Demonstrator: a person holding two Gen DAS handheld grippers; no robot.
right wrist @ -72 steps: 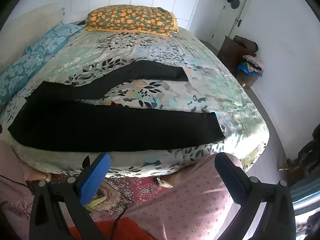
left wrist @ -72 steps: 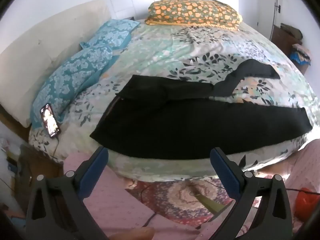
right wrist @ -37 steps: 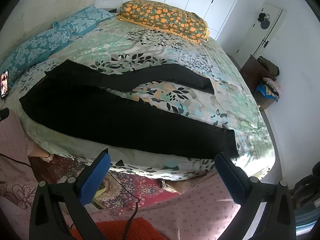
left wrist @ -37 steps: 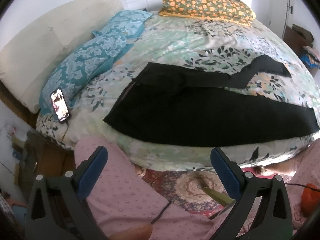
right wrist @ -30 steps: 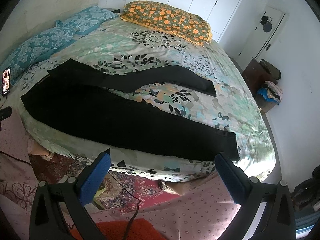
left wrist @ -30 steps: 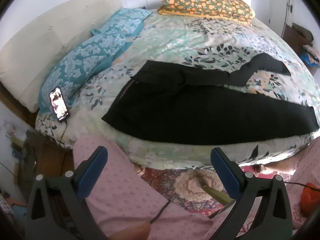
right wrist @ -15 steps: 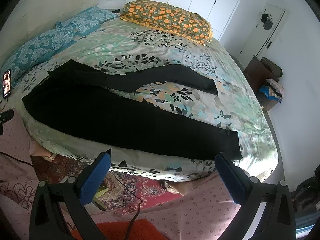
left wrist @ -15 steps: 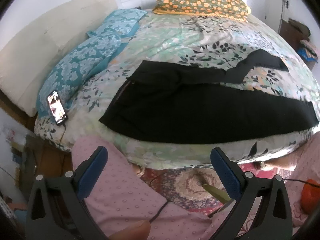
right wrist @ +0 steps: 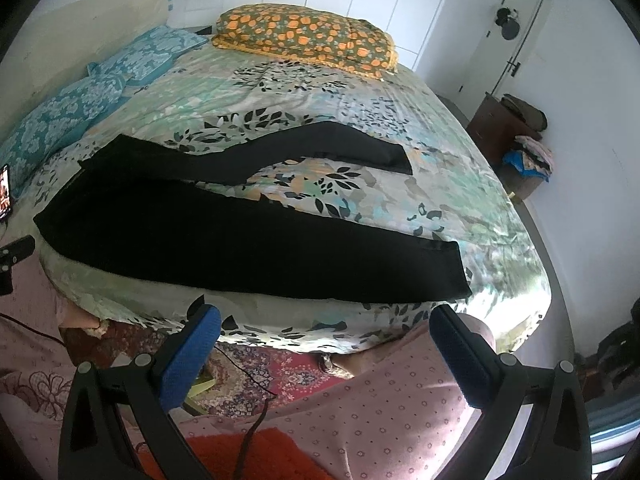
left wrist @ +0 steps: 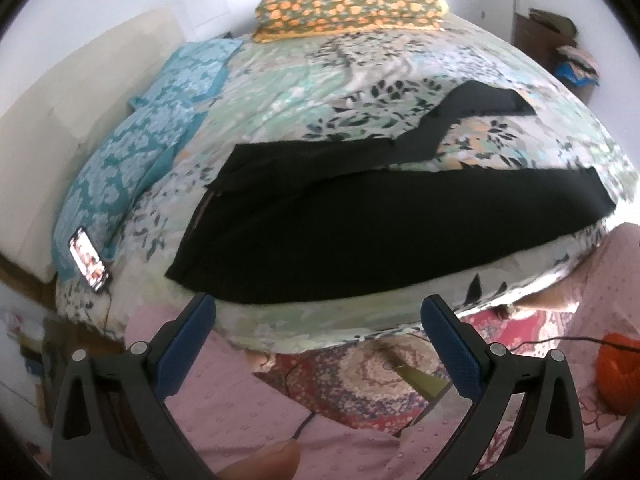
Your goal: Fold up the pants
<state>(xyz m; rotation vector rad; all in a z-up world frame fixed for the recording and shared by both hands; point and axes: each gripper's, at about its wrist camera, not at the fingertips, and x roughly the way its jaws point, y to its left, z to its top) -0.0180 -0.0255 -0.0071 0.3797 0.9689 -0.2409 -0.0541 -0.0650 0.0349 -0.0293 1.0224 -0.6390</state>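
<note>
Black pants [left wrist: 360, 232] lie spread flat on the bed, waist to the left and the two legs running right. They also show in the right wrist view [right wrist: 240, 236]. The near leg runs along the bed's front edge; the far leg [right wrist: 320, 148] angles away from it. My left gripper [left wrist: 318, 312] is open and empty, held off the bed's front edge just below the waist corner. My right gripper [right wrist: 324, 320] is open and empty, held off the front edge below the near leg.
The bed has a floral cover [left wrist: 320, 80], blue pillows [left wrist: 132, 160] at the left and an orange-patterned pillow [left wrist: 348, 4] at the far end. A phone [left wrist: 90, 260] lies at the left corner. A patterned rug [left wrist: 372, 368] and my pink-clad legs are below. A dresser [right wrist: 504, 120] stands at the right.
Both grippers have moved closer to the bed's front edge; the pants now fill more of each view. The pants have not moved. Both grippers stay open.
</note>
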